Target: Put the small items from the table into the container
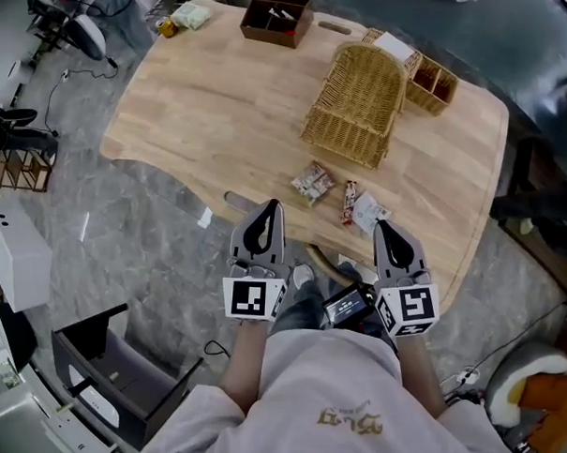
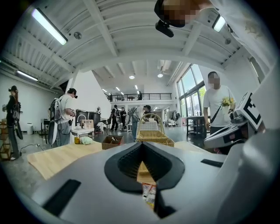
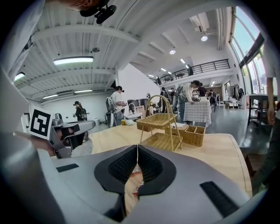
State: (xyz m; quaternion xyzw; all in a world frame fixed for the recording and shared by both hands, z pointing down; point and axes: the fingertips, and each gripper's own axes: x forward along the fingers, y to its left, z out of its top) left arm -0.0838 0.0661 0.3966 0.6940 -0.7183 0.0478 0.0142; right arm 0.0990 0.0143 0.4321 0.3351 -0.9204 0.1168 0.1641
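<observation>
Wicker basket [image 1: 356, 107], two-tiered with a tall handle, stands mid-table and looks the likely container. On the near side of the basket, at the table's edge, hang the left gripper [image 1: 270, 207] and right gripper [image 1: 381, 225], each with jaws pressed together and gripping nothing. Between them and the basket lie a patterned packet [image 1: 313, 182], a white sachet [image 1: 368, 212] and a dark bar [image 1: 349, 201]. To pick cleanly, spread one gripper's jaws before descending, straddle a single item across its narrow side, and stay clear of its neighbours.
</observation>
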